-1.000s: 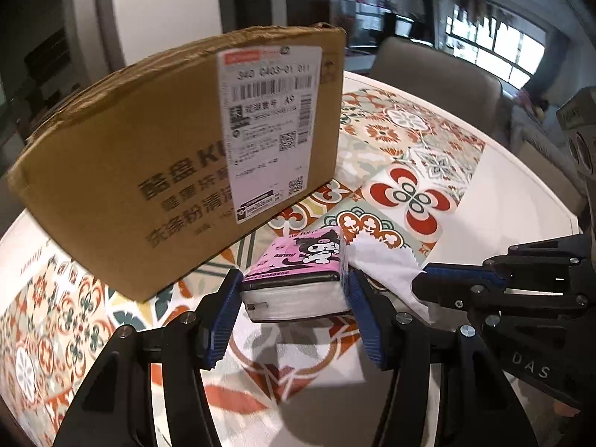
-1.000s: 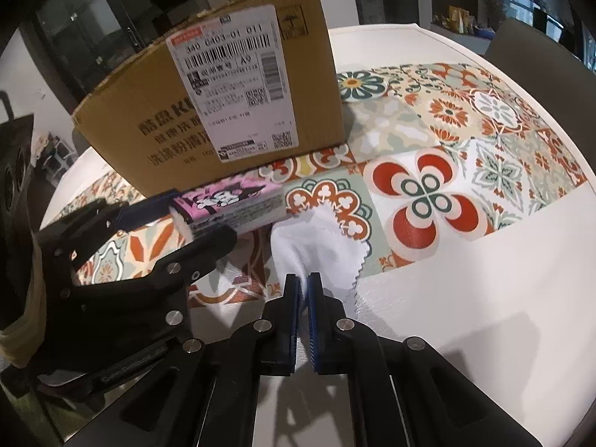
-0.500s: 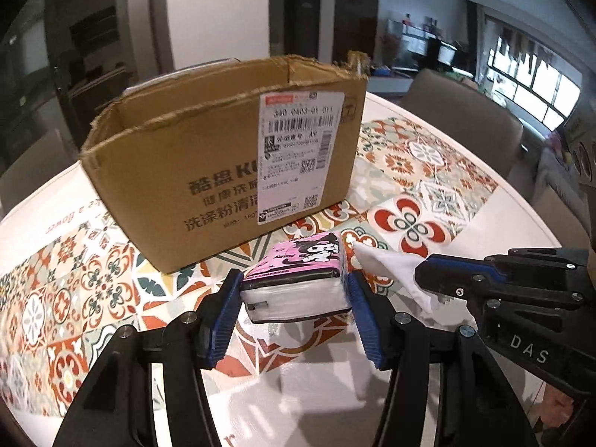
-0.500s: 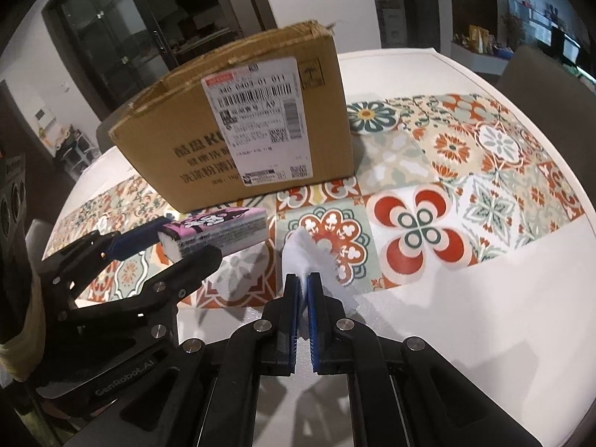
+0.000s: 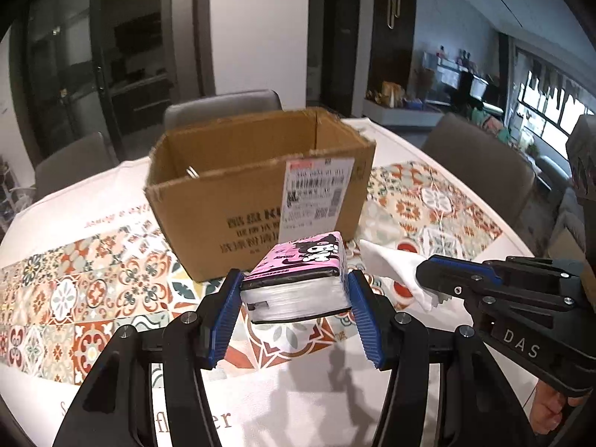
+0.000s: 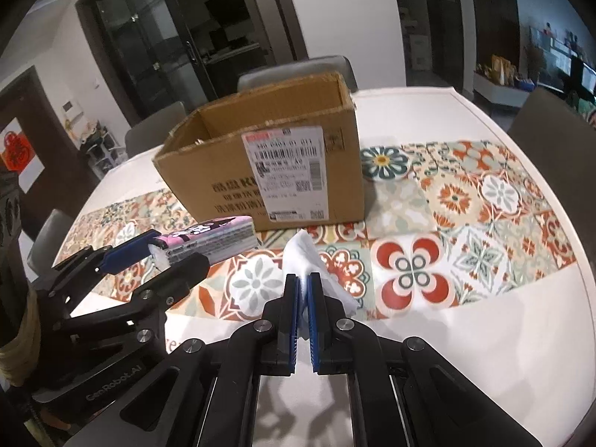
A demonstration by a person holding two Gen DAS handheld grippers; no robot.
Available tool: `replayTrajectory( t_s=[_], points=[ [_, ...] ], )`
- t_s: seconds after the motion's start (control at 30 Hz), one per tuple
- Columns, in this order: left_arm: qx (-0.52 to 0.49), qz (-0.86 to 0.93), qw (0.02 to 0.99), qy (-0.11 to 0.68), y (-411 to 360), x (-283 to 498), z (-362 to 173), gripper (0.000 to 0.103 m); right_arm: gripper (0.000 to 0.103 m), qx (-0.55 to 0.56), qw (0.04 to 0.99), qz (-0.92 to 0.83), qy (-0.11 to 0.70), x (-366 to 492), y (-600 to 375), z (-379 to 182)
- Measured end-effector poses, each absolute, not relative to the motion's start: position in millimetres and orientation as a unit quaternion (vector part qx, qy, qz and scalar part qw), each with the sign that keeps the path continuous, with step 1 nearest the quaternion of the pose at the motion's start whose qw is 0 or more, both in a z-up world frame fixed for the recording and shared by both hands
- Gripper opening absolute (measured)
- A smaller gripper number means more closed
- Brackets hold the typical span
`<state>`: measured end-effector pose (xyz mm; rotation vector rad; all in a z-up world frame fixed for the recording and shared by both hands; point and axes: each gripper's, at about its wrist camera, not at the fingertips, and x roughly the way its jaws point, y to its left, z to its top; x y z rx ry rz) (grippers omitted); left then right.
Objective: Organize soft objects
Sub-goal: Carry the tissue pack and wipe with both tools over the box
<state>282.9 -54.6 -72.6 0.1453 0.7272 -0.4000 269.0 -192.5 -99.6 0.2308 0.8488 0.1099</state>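
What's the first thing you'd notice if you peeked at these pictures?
The pink cartoon tissue pack, squeezed in the left gripper above the colourful patterned table runner. Beside it, the right gripper pinches a white cloth. Behind both stands an open cardboard box.

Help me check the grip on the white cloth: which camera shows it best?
The right wrist view: the white cloth sits centred, pinched between the right gripper fingers. The left wrist view shows only a white corner sticking out sideways from that gripper.
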Motion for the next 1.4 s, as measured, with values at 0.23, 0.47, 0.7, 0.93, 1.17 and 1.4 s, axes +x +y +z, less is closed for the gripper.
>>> replayTrajectory(
  t_s=[0.23,0.47,0.7,0.93,1.17,1.4],
  points=[
    [0.053,-0.175,0.928,0.326,-51.6,274.8,-46.5,0.056,0.006,0.102,0.916,0.071,0.381,266.5,-194.9,-73.9],
    [0.043,-0.157,0.942,0.293,-44.5,270.4,-24.5,0.056,0.006,0.091,0.931,0.085,0.343,268.0,-196.1,-45.8],
    [0.040,-0.144,0.954,0.261,-37.7,269.8,-2.8,0.056,0.006,0.081,0.944,0.099,0.305,271.1,-191.3,-19.7],
    [0.044,-0.140,0.961,0.234,-33.1,278.7,13.3,0.056,0.006,0.075,0.952,0.106,0.276,278.5,-187.3,-1.0],
    [0.047,-0.137,0.967,0.211,-30.7,294.9,25.9,0.056,0.006,0.068,0.960,0.103,0.250,294.1,-184.3,16.2],
    [0.049,-0.132,0.970,0.200,-28.8,316.6,32.4,0.056,0.006,0.063,0.965,0.102,0.232,311.7,-179.8,27.9]
  ],
)
